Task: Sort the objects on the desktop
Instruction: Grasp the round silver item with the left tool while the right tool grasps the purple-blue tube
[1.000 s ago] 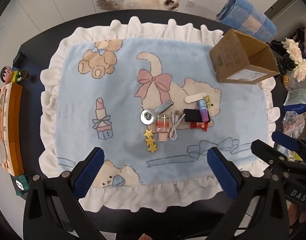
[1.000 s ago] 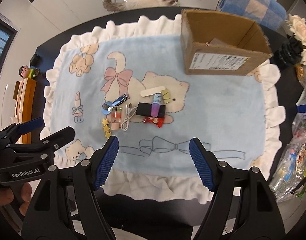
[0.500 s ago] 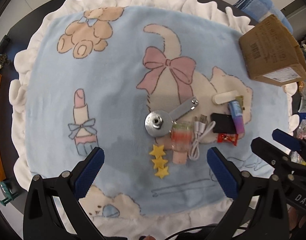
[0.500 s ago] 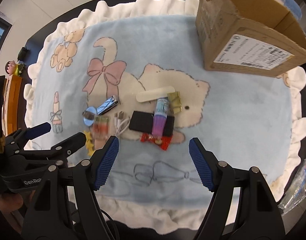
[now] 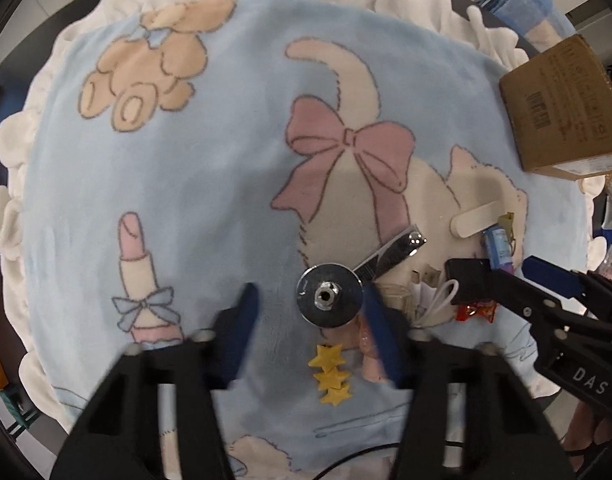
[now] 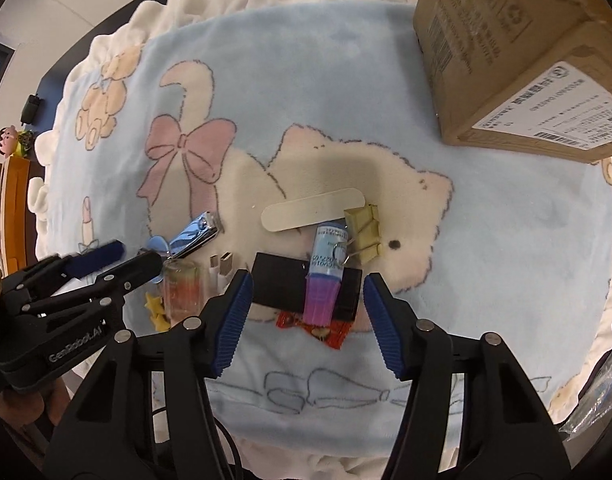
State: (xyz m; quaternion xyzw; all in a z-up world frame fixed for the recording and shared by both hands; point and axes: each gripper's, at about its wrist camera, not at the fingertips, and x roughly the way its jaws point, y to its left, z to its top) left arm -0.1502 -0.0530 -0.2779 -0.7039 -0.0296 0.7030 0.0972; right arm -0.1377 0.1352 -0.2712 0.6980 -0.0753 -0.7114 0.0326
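Left gripper [image 5: 312, 312] is spread wide, with the round metal disc [image 5: 329, 295] sitting right between its fingers on the blanket [image 5: 209, 184]. Right gripper [image 6: 306, 312] is spread too, straddling the black case [image 6: 281, 286] and the purple-capped tube [image 6: 326, 268] lying across it.

Left gripper [image 5: 310, 316] fingers [image 5: 243, 320] motion-blurred in the left wrist view; pad edges unclear. Right finger overlaps the glass [image 6: 181, 288], hiding most of it there. Metal disc [image 5: 330, 294] covers one end of the clippers [image 5: 390, 258].

Relative to the black case [image 6: 283, 286]: tube [image 6: 326, 276] lies across its top, hiding its middle; red wrapper [image 6: 330, 330] tucked under its near edge, only part shows. Tube label print too small to read.

Box [image 6: 518, 52], beyond the case: cut off by the right wrist frame edge, interior not visible. Cable [image 5: 436, 304] partly under the right gripper [image 6: 306, 320] in the left wrist view.
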